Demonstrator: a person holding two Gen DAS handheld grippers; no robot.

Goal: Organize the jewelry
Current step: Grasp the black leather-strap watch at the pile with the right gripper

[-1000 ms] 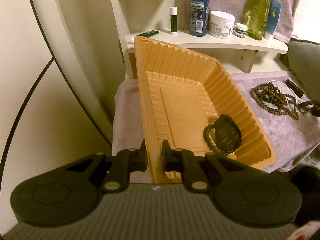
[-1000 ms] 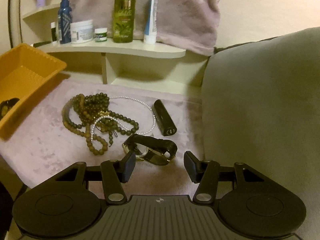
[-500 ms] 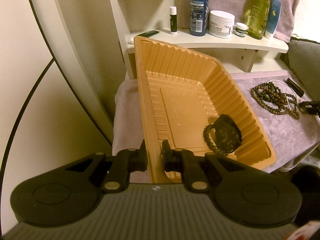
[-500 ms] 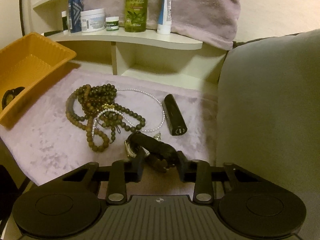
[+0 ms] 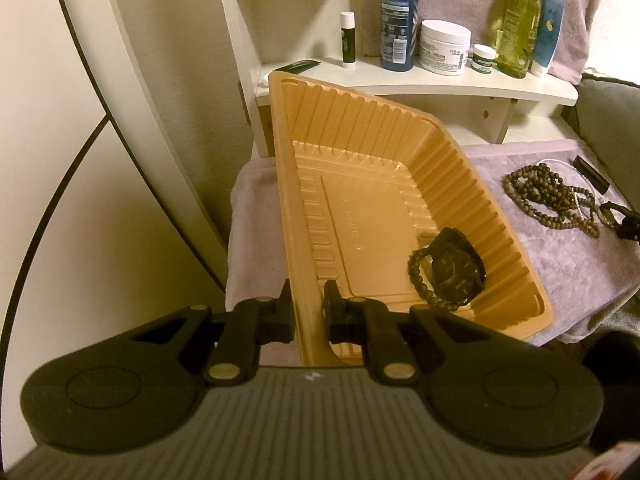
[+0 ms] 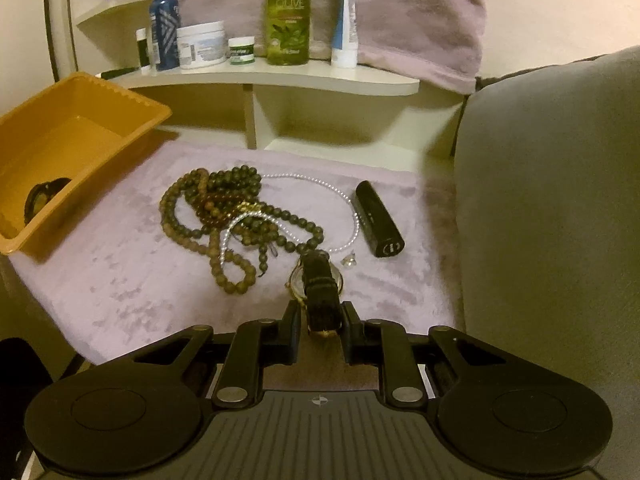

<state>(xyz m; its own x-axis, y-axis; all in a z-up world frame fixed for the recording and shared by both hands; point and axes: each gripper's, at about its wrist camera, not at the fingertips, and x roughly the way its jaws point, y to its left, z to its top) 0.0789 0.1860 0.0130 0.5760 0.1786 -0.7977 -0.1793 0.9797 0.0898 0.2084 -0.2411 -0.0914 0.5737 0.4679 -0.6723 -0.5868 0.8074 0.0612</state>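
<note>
With our left tongs (image 5: 308,312) clamped on the ribbed orange plastic tray's (image 5: 360,128) wall, our right tongs (image 6: 320,320) have just been closing on the black-strapped gold watch (image 6: 318,284), strap running lengthwise between them on the lilac-covered surface (image 6: 120,280).

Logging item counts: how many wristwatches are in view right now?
2. A black watch lies in the orange tray; a gold-cased watch on the purple cloth sits between the right gripper fingers.
</note>
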